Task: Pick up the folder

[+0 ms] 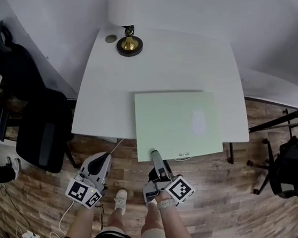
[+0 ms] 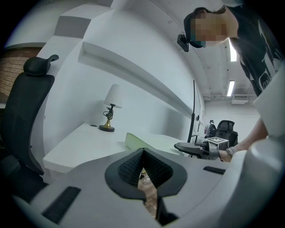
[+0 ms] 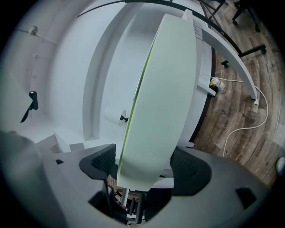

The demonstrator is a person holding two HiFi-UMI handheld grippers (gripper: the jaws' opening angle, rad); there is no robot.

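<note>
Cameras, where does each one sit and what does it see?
Head view: on the person's head, looking down at the table, folder and lamp; left gripper, right gripper, arms and legs show.
Left gripper view: on the left gripper, looking across the table; its shut jaws and the right gripper show.
Right gripper view: on the right gripper, looking along the folder between its open jaws.
Shared: all three show folder and lamp.

Lamp's base behind the folder; part of the folder's near edge beneath the right gripper.
</note>
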